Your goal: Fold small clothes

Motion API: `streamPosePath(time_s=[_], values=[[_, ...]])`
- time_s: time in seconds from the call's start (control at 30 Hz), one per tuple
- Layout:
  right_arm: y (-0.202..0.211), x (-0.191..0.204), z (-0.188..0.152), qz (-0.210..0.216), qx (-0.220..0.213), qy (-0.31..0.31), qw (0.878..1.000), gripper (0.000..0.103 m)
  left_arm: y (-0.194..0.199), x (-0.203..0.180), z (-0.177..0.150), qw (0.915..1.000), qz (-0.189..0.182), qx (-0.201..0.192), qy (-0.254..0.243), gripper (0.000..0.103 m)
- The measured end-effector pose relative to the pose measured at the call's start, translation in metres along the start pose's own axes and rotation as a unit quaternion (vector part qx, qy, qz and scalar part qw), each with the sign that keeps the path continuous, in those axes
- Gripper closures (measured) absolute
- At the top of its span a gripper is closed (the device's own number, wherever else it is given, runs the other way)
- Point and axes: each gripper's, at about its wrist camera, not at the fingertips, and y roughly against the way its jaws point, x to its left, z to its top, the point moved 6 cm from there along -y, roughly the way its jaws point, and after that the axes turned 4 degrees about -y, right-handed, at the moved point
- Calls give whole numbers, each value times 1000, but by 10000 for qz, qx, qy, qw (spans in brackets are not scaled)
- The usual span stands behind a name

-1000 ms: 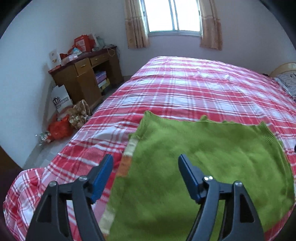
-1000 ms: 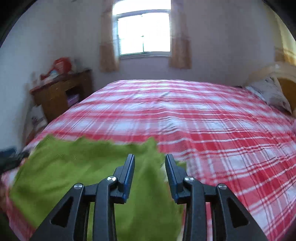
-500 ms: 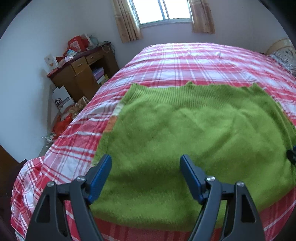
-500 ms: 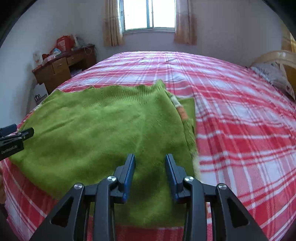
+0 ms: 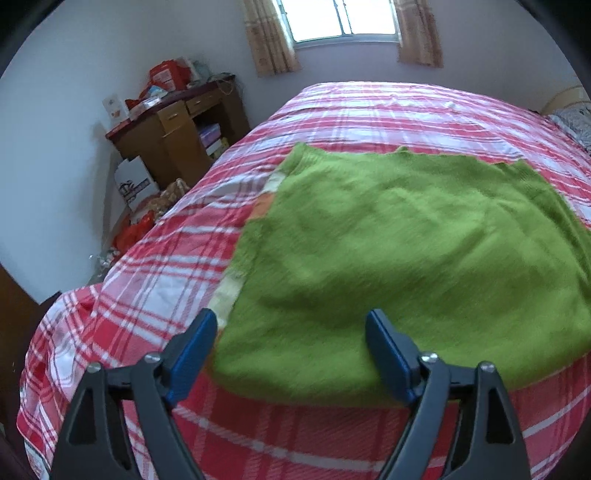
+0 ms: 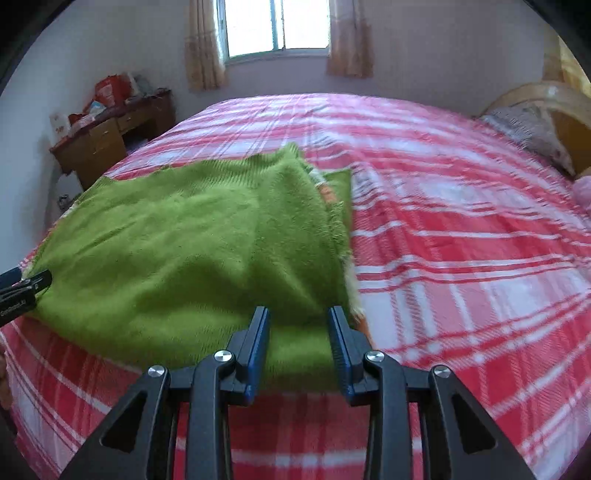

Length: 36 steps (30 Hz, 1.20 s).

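Note:
A green knitted sweater lies folded flat near the foot of a bed with a red and white plaid cover. It also shows in the right wrist view, with a striped orange and white edge showing at its right side. My left gripper is open and empty, just above the sweater's near left edge. My right gripper is open and empty, over the sweater's near right corner. The tip of the left gripper shows at the left edge of the right wrist view.
A wooden desk with clutter stands against the left wall, with bags on the floor below. A window with curtains is behind the bed. A pillow and headboard are at the far right.
Both grippers have pulled back toward the bed's near edge. The sweater, blurred and moving a second ago, now lies flat and still. Neither gripper holds it.

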Motion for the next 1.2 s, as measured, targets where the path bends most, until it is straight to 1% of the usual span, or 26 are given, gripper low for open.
streamPosePath(time_s=[0.07,0.13,0.17,0.27,0.3,0.33,0.37,0.4,0.47,0.53,0.6,0.63,0.7,0.73,0.83,0.87,0.9,0.97,1.0,1.07,1.13,1.17,1.2], values=[[13,8,1,37,-200,34,9998,70,-4,4,-6,10000,17,55,23,17],[18,20,1,286,-245,90,9992,70,-4,8,-8,9999,57,65,78,17],[17,26,0,360,-219,151,9990,70,-4,12,-10,9999,90,52,115,17],[3,36,-9,276,-12,338,9990,70,-5,22,-14,9996,175,64,215,15],[-4,36,-14,233,141,327,9991,70,-6,27,-18,9994,145,86,288,11],[-10,34,-19,221,269,272,9990,70,-8,34,-21,9991,78,126,400,8],[-9,32,-19,265,219,198,9992,70,-9,40,-23,9986,19,154,503,3],[-8,30,-18,222,223,163,9994,70,-10,45,-26,9979,-61,165,625,1],[-2,29,-14,147,178,127,9997,70,-7,57,-32,9951,-248,178,939,1],[9,32,-8,151,-38,122,9998,70,0,68,-35,9924,-184,113,1211,2],[22,46,-1,341,-261,196,9989,70,11,80,-38,9874,-49,-89,1577,3],[26,53,3,474,-315,228,9981,70,15,83,-40,9841,-111,-156,1764,2],[30,75,8,771,-367,340,9958,70,16,83,-41,9748,-554,-157,2155,2],[31,90,10,927,-384,429,9940,70,13,78,-41,9678,-864,-78,2365,2],[26,132,12,1317,-381,611,9887,70,-2,57,-37,9541,-1505,206,2581,3],[24,143,13,1429,-369,644,9869,69,-6,49,-34,9527,-1589,236,2581,3],[19,152,11,1477,-336,682,9861,69,-10,45,-31,9531,-1589,228,2564,4],[6,165,4,1534,-185,744,9852,69,-15,40,-23,9577,-1371,119,2527,5],[-1,169,-2,1555,-58,741,9850,69,-16,38,-20,9576,-1370,55,2535,12],[-16,172,-17,1522,240,676,9857,69,-20,32,-11,9550,-1503,20,2557,24],[-17,172,-21,1551,187,647,9856,69,-24,29,-3,9539,-1545,-48,2571,30],[-17,171,-21,1565,207,633,9854,69,-25,30,-1,9525,-1571,-61,2609,35],[-18,171,-21,1574,221,619,9853,69,-28,32,0,9502,-1589,-61,2681,36]])
